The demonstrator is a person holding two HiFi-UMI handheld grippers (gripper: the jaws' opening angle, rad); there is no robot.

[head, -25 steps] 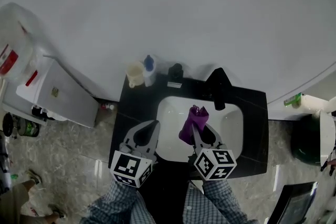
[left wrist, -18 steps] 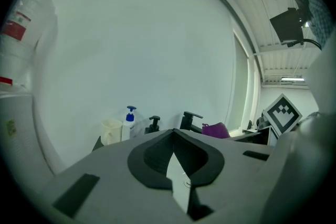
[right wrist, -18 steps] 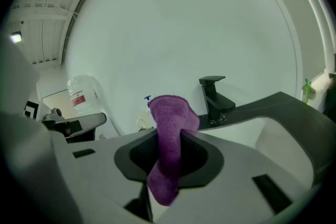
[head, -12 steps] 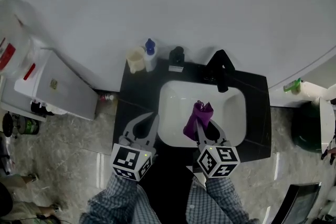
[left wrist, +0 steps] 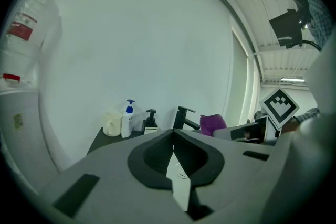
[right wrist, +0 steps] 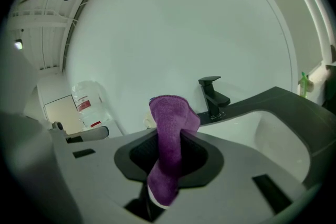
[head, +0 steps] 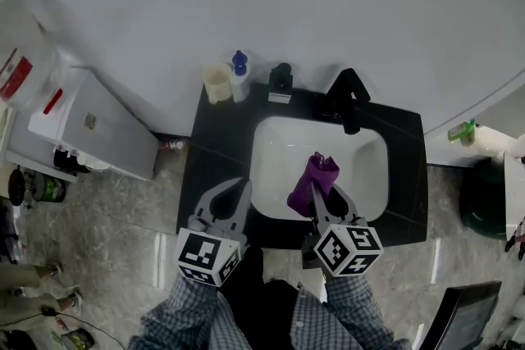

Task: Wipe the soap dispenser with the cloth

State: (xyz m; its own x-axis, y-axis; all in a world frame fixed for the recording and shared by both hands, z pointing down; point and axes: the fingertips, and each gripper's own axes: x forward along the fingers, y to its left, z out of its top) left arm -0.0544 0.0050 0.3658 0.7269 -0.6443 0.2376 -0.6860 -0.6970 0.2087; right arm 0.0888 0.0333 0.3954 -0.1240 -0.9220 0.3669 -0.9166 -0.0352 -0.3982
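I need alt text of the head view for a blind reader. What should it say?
Seen from above, the right tongs hold a purple cloth over a white sink in a black counter; the left tongs are shut and empty. A cup, a white pump bottle, a black pump bottle and a faucet stand at the wall.

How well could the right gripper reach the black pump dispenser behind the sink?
Probably yes: only the white sink basin lies between the right gripper, holding a purple cloth, and the black pump dispenser; the black faucet stands aside.
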